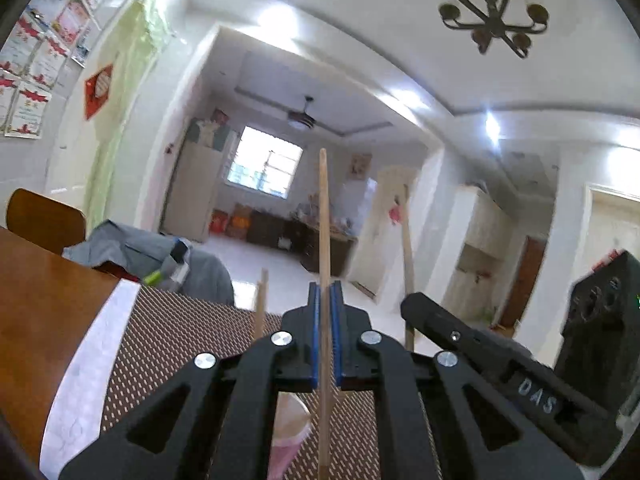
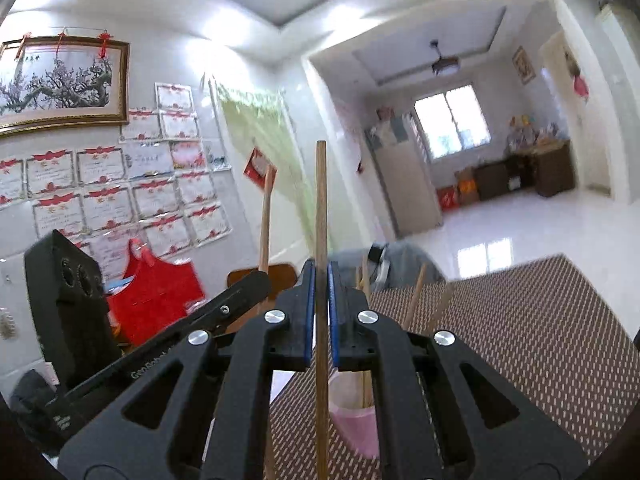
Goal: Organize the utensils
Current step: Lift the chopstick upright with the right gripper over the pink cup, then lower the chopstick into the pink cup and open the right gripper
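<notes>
Just above the pink cup we hold both tools tilted upward, each closed on one chopstick, so the sticks stand nearly upright and their lower ends can be steered into the cup's mouth. Our left tool has its blue pads pressed against a pale chopstick, which runs from below the frame, past the cup's rim, up through the jaws and well above them; gripping it partway along its length, not at the tip, should keep it from swinging. Our right tool is clamped the same way on a darker brown chopstick, also vertical, with the cup just to the right of it and below the jaws. In the right wrist view we see several more sticks already leaning out of the cup beyond the tool, which suggests to us that the cup is the collecting place and the sorting is partly done. From the left wrist view, the right tool's black body lies just right of the cup, and from the right wrist view the left tool's body lies just left of it, so the two are close together over the same target. The cup stands on a brown woven mat covering the tabletop; beyond the cup a grey bundle of cloth sits near a chair back, well apart from our work.
</notes>
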Demonstrator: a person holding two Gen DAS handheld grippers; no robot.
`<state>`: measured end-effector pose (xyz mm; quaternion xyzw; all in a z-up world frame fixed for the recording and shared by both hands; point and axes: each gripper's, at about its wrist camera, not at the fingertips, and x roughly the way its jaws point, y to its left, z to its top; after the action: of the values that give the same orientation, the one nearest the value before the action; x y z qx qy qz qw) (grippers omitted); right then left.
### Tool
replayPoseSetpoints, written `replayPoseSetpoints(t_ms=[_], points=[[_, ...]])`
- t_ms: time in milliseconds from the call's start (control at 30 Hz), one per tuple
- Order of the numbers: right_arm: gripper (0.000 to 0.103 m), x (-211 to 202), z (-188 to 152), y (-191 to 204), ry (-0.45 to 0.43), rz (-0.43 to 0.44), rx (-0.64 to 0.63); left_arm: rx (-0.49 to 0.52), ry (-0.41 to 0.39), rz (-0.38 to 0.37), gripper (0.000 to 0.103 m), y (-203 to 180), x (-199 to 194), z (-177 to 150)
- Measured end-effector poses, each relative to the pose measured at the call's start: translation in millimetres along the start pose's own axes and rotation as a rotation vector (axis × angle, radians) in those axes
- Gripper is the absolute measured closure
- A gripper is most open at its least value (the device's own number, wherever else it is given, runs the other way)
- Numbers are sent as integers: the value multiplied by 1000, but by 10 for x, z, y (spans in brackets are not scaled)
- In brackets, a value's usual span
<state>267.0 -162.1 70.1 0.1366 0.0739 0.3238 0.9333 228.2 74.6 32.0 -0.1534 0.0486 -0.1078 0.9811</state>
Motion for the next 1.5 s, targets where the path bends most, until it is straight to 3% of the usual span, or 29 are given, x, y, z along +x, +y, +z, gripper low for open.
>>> replayPoseSetpoints(t_ms=[167, 300, 533, 867, 1200, 1233, 1333, 1500], points=[[96, 269, -33, 47, -90, -29, -38, -49, -50, 32, 98, 182, 240, 57], [96, 448, -58, -8, -126, -51, -41, -41, -96, 1, 98, 300, 397, 23], [96, 608, -101, -79, -192, -76, -50, -12, -154, 49, 98, 419, 587, -40], [96, 713, -242, -69, -187, -100, -84, 13, -82, 67, 98, 496, 721, -247], [96, 618, -321, -19, -136, -115, -126, 32, -20, 63, 97, 501, 615, -344], [96, 600, -322, -12, -129, -116, -130, 36, -14, 63, 96, 497, 606, -344], [96, 544, -338, 7, -111, -128, -149, 44, -5, 65, 73, 487, 546, -332], [96, 455, -368, 0, -80, -142, -156, 63, 8, 80, 70, 454, 404, -315]])
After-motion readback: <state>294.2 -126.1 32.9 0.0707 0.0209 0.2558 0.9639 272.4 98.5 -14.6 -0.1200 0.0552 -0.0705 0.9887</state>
